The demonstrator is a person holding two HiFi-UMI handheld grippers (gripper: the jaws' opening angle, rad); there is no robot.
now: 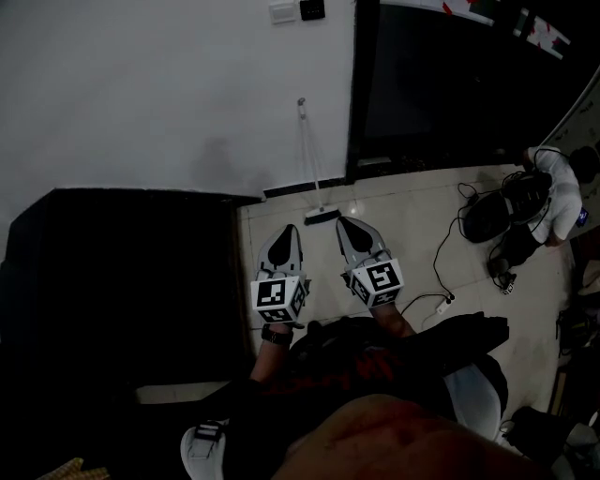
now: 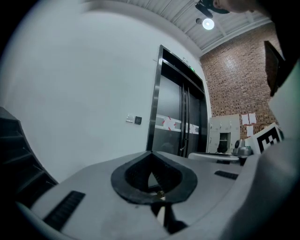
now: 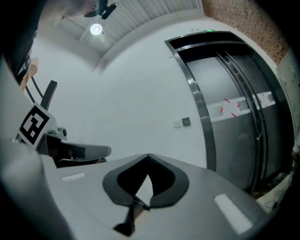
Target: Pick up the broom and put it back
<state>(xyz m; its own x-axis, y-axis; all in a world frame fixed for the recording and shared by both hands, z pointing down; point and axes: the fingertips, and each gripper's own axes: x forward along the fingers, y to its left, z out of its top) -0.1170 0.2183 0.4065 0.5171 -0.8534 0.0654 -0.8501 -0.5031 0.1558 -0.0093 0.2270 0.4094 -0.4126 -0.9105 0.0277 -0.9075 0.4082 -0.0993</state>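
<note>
The broom (image 1: 310, 164) leans on the white wall, a thin pale handle with its dark head (image 1: 322, 217) on the floor tiles at the skirting. My two grippers are held side by side just short of that head, both pointing level at the wall. The left gripper (image 1: 290, 231) is left of the head and the right gripper (image 1: 346, 223) right of it; neither touches the broom. In the left gripper view the left gripper (image 2: 151, 153) has its jaws met at the tip, with nothing in them. The right gripper (image 3: 149, 155) is likewise shut and empty.
A dark lift door (image 1: 441, 84) stands right of the broom. A black raised block (image 1: 122, 281) fills the left. A person (image 1: 555, 192) crouches at the far right among cables (image 1: 452, 246) and a power strip (image 1: 442, 305). Wall switches (image 1: 295, 11) sit high up.
</note>
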